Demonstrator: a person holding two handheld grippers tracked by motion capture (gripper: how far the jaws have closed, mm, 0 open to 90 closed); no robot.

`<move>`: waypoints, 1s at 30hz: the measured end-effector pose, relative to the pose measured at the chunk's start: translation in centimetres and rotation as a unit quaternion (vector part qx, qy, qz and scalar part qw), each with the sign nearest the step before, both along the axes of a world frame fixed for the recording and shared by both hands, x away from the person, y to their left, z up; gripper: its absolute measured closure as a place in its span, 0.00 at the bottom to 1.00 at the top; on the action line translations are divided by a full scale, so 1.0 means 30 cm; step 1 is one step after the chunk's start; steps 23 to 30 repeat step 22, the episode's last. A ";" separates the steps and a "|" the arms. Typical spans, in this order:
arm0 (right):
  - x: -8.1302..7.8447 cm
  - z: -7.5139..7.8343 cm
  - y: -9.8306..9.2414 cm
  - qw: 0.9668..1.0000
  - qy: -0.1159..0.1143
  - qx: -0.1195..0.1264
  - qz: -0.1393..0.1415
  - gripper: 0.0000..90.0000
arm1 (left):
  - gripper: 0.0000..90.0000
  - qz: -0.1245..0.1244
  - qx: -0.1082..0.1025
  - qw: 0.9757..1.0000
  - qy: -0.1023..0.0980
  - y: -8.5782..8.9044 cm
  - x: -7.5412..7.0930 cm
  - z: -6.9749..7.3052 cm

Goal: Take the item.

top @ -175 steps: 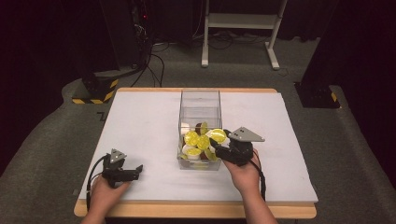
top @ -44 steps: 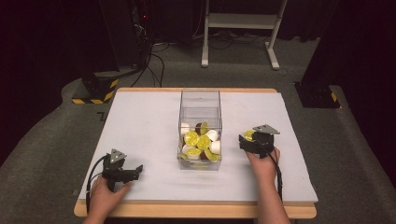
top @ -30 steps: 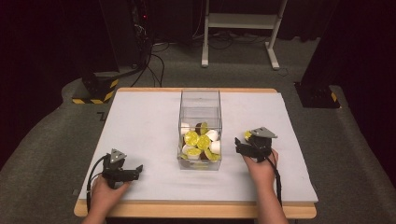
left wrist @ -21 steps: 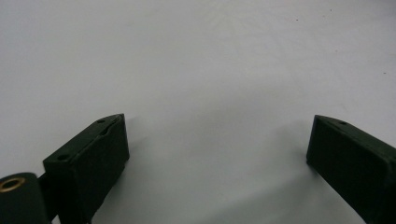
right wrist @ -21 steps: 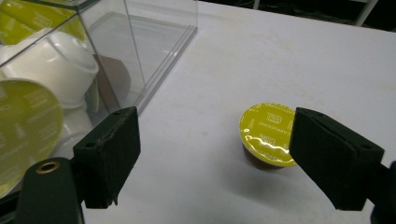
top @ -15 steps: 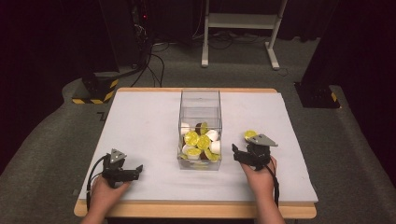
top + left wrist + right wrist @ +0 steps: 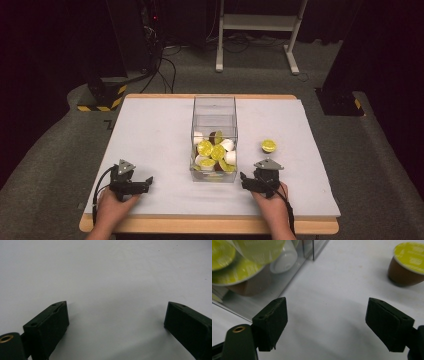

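A clear plastic box stands mid-table with several yellow-lidded and white coffee capsules piled in its near half. One brown capsule with a yellow lid sits alone on the white table to the box's right. My right gripper rests by the box's near right corner, nearer the front edge than that capsule. Its jaws have just been opening a little and hold nothing. In the right gripper view the capsule lies beyond the open right gripper at upper right, the box wall at left. My left gripper lies open at the front left.
The white mat covers the table, with its wooden front edge just behind both hands. In the left gripper view the open left gripper faces bare white mat. Dark floor, cables and a stand lie beyond the far edge.
My right gripper has drawn back toward the front edge and slightly left, away from the lone capsule, which stays where it was on the mat. The left gripper has kept still.
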State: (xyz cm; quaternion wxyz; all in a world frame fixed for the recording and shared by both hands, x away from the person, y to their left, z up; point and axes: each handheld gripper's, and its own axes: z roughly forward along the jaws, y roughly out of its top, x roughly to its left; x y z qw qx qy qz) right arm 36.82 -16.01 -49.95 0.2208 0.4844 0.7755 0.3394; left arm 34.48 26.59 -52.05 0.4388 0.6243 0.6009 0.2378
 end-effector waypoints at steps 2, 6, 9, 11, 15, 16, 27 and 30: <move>0.006 -0.016 0.011 1.000 0.016 -0.011 0.005 0.19 | 0.06 -0.002 0.002 1.000 0.002 0.001 -0.001 0.000; 0.010 -0.018 0.010 1.000 0.021 -0.006 0.008 0.18 | 0.06 0.000 0.000 1.000 0.000 0.000 0.000 0.000; 0.009 -0.019 0.015 1.000 0.021 -0.012 0.010 0.17 | 0.06 0.001 0.000 1.000 0.000 0.000 0.000 0.000; 0.009 -0.019 0.014 1.000 0.021 -0.011 0.010 0.17 | 0.06 0.000 0.002 1.000 -0.001 0.000 0.000 0.000; 0.009 -0.019 0.016 1.000 0.020 -0.014 0.010 0.17 | 0.06 0.000 0.002 1.000 -0.001 0.000 0.000 0.000; 0.009 -0.019 0.016 1.000 0.019 -0.014 0.009 0.16 | 0.06 -0.001 0.003 1.000 0.000 0.001 -0.001 0.000; 0.011 -0.019 0.016 1.000 0.021 -0.015 0.009 0.15 | 0.06 0.000 0.002 1.000 0.000 0.000 -0.002 0.000; 0.011 -0.019 0.016 1.000 0.021 -0.015 0.009 0.15 | 0.06 0.000 0.002 1.000 0.000 0.000 -0.002 0.000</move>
